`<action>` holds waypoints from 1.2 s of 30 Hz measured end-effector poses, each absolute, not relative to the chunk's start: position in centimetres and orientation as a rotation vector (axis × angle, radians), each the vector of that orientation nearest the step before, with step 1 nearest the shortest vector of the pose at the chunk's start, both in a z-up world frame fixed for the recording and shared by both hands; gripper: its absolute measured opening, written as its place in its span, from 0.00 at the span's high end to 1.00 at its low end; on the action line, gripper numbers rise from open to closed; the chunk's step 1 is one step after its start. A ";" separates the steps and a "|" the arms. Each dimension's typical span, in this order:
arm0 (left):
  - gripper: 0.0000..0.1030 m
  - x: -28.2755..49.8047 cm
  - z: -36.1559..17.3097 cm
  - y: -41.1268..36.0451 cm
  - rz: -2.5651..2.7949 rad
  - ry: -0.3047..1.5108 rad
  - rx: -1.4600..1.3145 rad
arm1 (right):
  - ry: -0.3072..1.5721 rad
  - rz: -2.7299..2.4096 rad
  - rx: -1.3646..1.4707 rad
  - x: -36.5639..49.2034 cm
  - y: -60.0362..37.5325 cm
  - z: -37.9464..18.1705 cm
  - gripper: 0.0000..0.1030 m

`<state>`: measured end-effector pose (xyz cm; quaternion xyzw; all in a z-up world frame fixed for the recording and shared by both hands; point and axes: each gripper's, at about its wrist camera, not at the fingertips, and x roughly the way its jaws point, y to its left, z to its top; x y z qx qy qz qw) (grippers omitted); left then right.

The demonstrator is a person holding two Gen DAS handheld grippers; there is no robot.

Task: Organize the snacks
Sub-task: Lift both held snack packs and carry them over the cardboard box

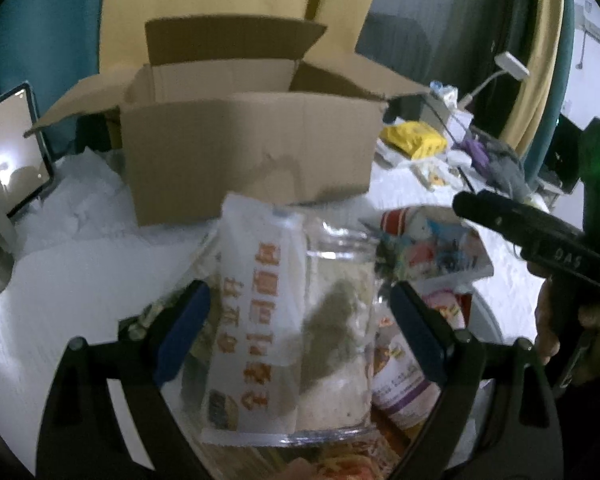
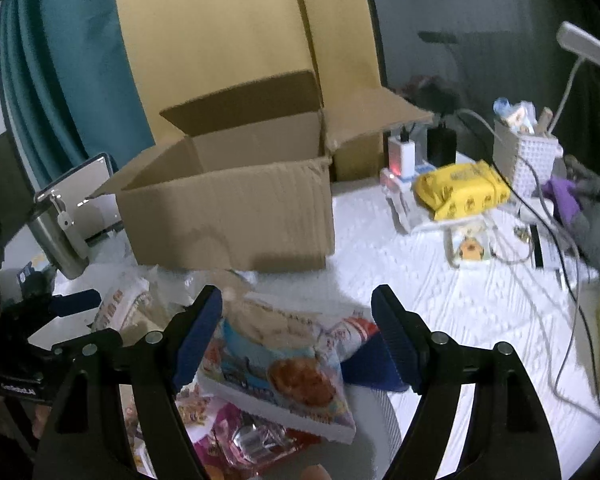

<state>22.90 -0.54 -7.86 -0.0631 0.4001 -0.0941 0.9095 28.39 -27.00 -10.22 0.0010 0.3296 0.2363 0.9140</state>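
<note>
- The left gripper points down at a pile of snacks in front of an open cardboard box; its jaws stand wide on either side of a clear bread bag, and the pads do not press on it.
- The bag's white label carries orange characters, too blurred to read.
- The right gripper hangs tilted down over a noodle packet printed with a bowl picture; its jaws are spread apart with the packet between and below them, nothing clamped. The packet's writing is unreadable.
- A pink packet lies under the noodle packet.
- On the white cloth to the right are a yellow wipes pack, a white basket, a desk lamp and loose cables.
- A tablet stands left of the box.
</note>
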 end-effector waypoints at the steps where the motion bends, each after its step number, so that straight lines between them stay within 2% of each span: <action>1: 0.10 22.9 -8.1 -0.8 -0.199 0.834 -0.126 | 0.686 0.487 0.007 28.4 -27.1 -10.4 0.22; 11: 0.10 23.1 -10.0 -2.6 -0.201 0.920 -0.048 | 0.761 0.496 0.046 28.5 -26.7 -12.2 0.18; 24: 0.11 22.9 -10.4 -4.1 -0.202 0.914 0.057 | 0.783 0.503 -0.019 28.6 -25.6 -13.7 0.18; 25: 0.12 22.9 -10.4 -4.2 -0.205 0.912 0.060 | 0.784 0.504 -0.018 28.6 -25.6 -13.6 0.20; 27: 0.21 22.7 -10.3 -4.2 -0.211 0.904 0.061 | 0.786 0.506 -0.016 28.5 -25.7 -13.6 0.24; 30: 0.29 22.4 -10.1 -4.1 -0.215 0.892 0.038 | 0.784 0.518 -0.015 28.3 -25.9 -13.4 0.31; 32: 0.31 22.3 -10.0 -4.0 -0.212 0.884 0.027 | 0.778 0.522 -0.016 28.1 -25.8 -13.2 0.37; 36: 0.33 21.9 -9.5 -3.9 -0.212 0.867 0.005 | 0.751 0.535 -0.013 27.6 -26.0 -12.4 0.43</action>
